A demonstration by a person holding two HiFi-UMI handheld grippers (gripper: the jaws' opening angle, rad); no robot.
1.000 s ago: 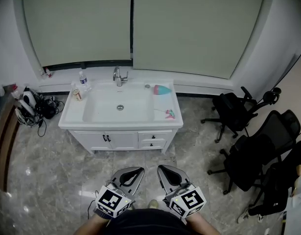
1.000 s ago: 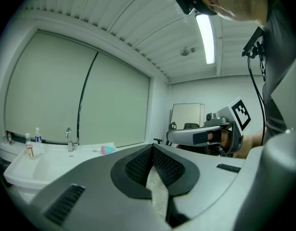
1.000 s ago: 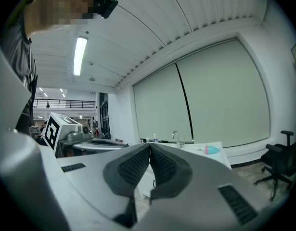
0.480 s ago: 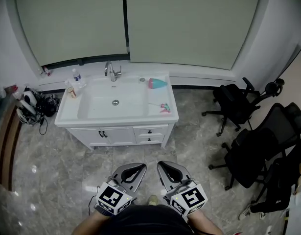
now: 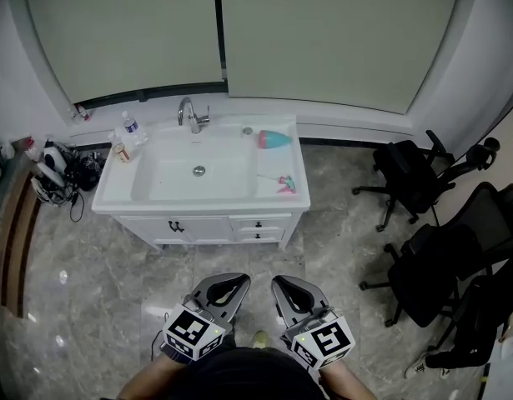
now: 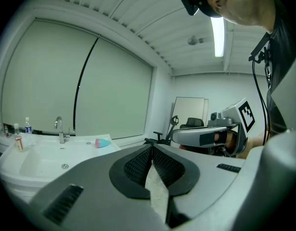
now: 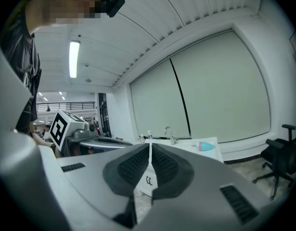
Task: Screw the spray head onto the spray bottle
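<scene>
Spray bottle: pink and teal, lying on its side at the back right corner of the washbasin cabinet, just right of the basin.

Spray head: lies loose on the same right ledge, nearer the front edge, apart from the bottle.

Faucet: stands behind the basin. A clear water bottle and a small can stand at the back left corner.

Left hand-held gripper: jaws pressed together, nothing between them.

Right hand-held gripper: likewise pressed together and empty.

The two are held side by side over the marble floor. They point toward the cabinet and are well apart from it.

Black office chairs: to the right. A tangle of cables lies on the floor left of the cabinet.
</scene>
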